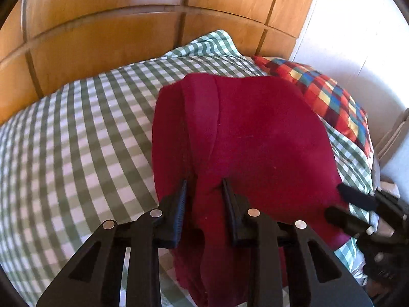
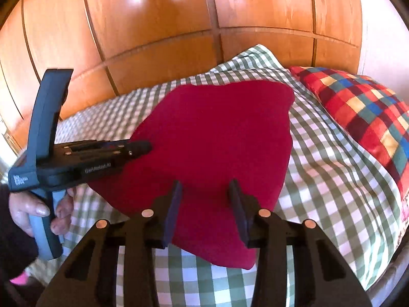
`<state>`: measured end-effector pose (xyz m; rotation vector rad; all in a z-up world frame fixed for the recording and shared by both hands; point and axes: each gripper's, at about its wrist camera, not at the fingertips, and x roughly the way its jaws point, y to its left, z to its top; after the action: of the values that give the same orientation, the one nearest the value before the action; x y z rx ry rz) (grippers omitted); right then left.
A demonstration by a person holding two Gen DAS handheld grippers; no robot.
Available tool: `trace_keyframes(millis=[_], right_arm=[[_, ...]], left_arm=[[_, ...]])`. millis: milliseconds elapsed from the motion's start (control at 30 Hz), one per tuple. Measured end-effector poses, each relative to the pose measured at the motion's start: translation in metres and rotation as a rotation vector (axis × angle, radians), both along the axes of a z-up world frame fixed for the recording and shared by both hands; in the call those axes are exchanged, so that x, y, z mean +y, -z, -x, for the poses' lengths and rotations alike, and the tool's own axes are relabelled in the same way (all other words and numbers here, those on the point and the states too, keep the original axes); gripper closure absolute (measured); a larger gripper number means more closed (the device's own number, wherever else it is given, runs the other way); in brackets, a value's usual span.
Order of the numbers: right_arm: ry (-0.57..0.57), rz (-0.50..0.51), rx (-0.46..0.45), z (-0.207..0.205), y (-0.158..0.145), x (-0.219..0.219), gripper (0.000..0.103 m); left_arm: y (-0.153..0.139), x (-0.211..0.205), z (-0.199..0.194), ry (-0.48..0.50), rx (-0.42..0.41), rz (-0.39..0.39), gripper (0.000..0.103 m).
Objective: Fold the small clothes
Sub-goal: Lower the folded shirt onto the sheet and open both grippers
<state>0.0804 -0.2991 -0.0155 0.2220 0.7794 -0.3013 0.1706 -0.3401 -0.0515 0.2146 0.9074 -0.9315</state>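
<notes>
A dark red fleece garment (image 1: 255, 133) (image 2: 217, 128) lies folded on a green-and-white checked bed cover (image 1: 76, 140) (image 2: 319, 179). My left gripper (image 1: 204, 186) is at its near left part, shut on a raised ridge of the red fabric that fills the gap between its fingers. The right wrist view shows this left gripper (image 2: 147, 148) from the side, tips on the garment's left edge, held by a person's hand (image 2: 28, 209). My right gripper (image 2: 205, 188) is at the near right edge, with red cloth reaching both pads. In the left wrist view the right gripper (image 1: 337, 199) meets the garment's right border.
A cushion in red, blue and yellow checks (image 1: 327, 97) (image 2: 363, 107) lies on the bed to the right of the garment. Glossy wooden wardrobe doors (image 1: 115, 38) (image 2: 153, 25) stand close behind the bed. A white wall (image 1: 358, 38) is at the far right.
</notes>
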Motion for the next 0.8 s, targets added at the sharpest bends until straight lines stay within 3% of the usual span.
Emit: trace_keyframes(millis=[133, 233, 367, 533, 633, 800], right_arm=[[0.012, 0.252, 0.011, -0.003, 0.022, 0.034, 0.064], [0.026, 0.288, 0.020, -0.004, 0.022, 0.040, 0.064], [0.036, 0.234, 0.016, 0.001, 0.011, 0.034, 0.058], [0.055, 0.118, -0.006, 0.016, -0.009, 0.032, 0.031], [0.071, 0.088, -0.018, 0.024, -0.015, 0.037, 0.022], [0.086, 0.088, -0.020, 0.031, -0.022, 0.047, 0.015]], left_arm=[[0.006, 0.004, 0.004, -0.013, -0.032, 0.005, 0.076], [0.005, 0.010, 0.005, -0.040, -0.014, 0.014, 0.074], [-0.016, 0.024, 0.017, -0.094, -0.028, 0.033, 0.074], [-0.039, 0.044, 0.042, -0.146, -0.113, 0.035, 0.074], [-0.050, 0.057, 0.055, -0.196, -0.172, 0.024, 0.056], [-0.064, 0.077, 0.067, -0.249, -0.200, 0.024, 0.055]])
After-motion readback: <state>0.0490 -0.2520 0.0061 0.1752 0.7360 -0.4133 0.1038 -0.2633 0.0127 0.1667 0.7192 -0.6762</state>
